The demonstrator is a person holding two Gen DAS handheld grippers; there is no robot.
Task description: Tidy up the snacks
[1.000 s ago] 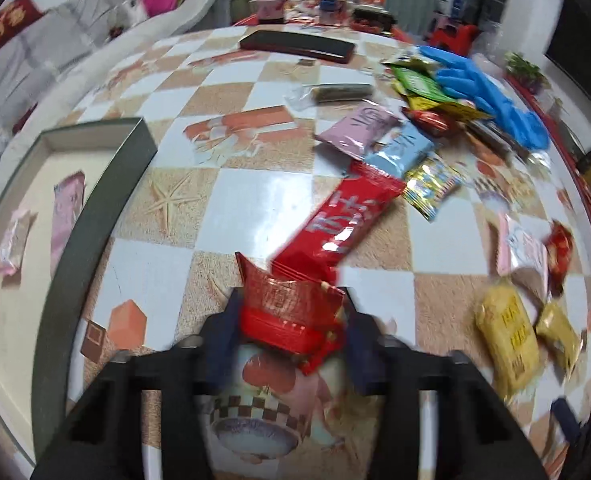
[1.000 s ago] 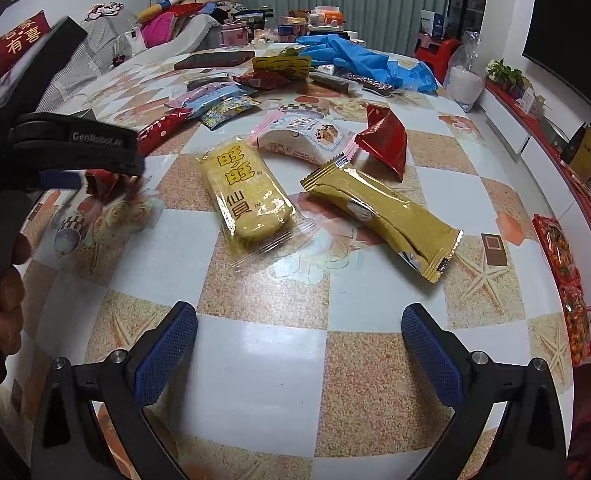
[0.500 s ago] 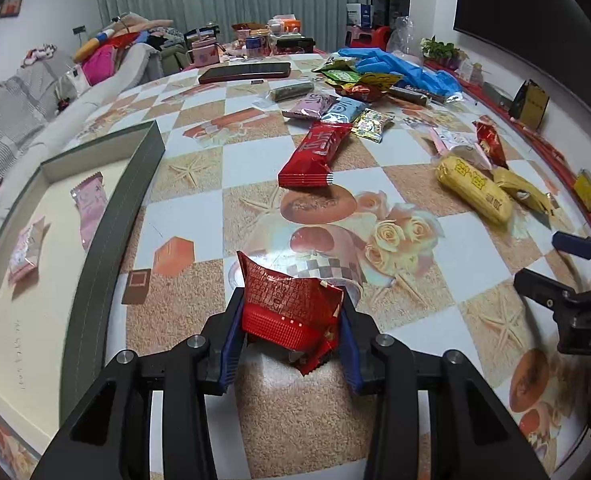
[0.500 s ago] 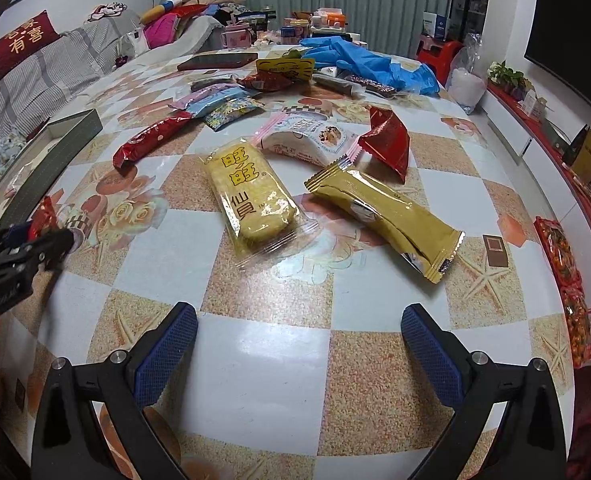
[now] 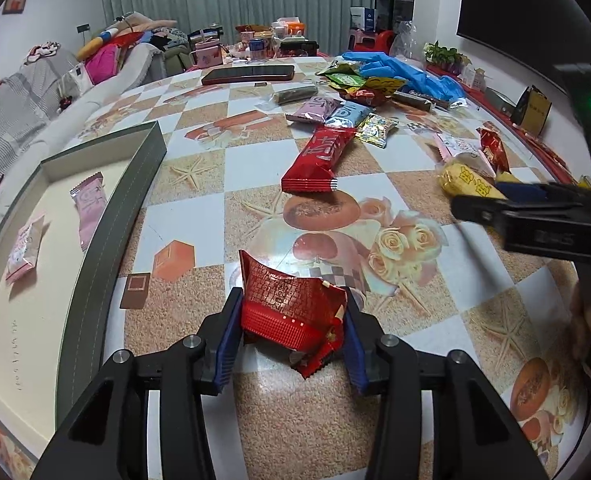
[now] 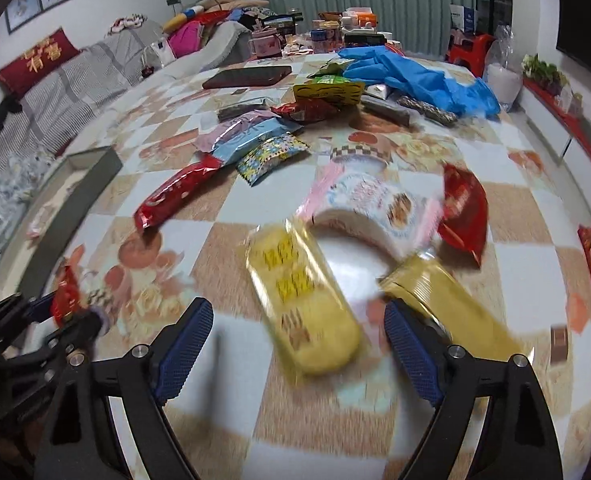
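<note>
My left gripper is shut on a small red snack packet and holds it above the table, right of the grey box. The box holds pink packets. My right gripper is open and empty, its jaws either side of a yellow rice-cracker pack. A gold bar pack lies by its right finger. A long red pack lies mid-table. The right gripper also shows in the left wrist view, and the left gripper with its red packet in the right wrist view.
A pile of snack packets and blue gloves lie at the far side. A pink-white pack and a red pack lie beyond the yellow one. A dark phone lies far back. A sofa borders the left.
My right gripper has moved forward and down over the yellow pack, still open. My left gripper has drawn back with the red packet still in it.
</note>
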